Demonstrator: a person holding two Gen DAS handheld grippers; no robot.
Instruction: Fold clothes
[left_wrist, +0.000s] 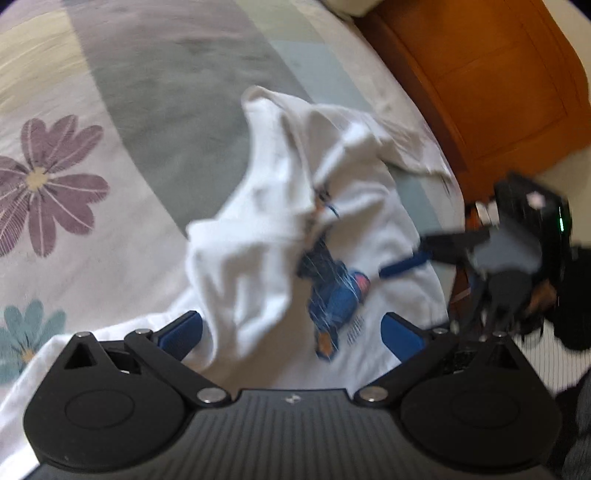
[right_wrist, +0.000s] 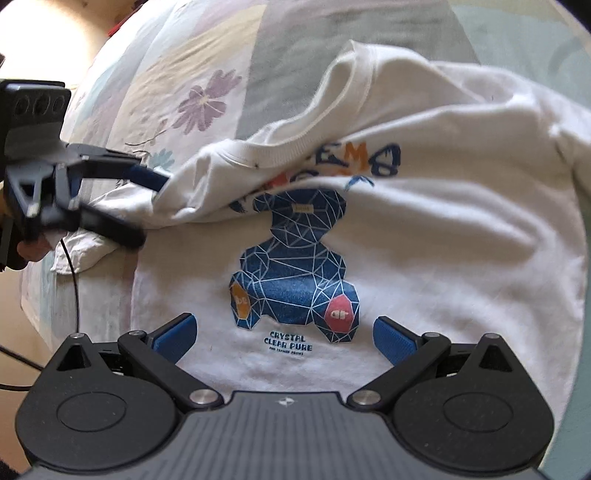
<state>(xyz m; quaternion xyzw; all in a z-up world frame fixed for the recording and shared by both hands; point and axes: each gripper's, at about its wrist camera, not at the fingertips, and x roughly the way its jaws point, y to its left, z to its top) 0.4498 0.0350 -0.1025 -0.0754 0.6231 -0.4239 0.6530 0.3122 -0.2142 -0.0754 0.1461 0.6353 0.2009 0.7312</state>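
Right wrist: white T-shirt (right_wrist: 424, 236) spread just beyond the open right claw (right_wrist: 284, 338).

Bed had a pale floral bedsheet (left_wrist: 110, 229) with purple and teal flowers and grey-green patches. Orange-brown wooden cabinet (left_wrist: 491, 77) stood beside it. Thin black cable (right_wrist: 75, 291) hung off the edge.
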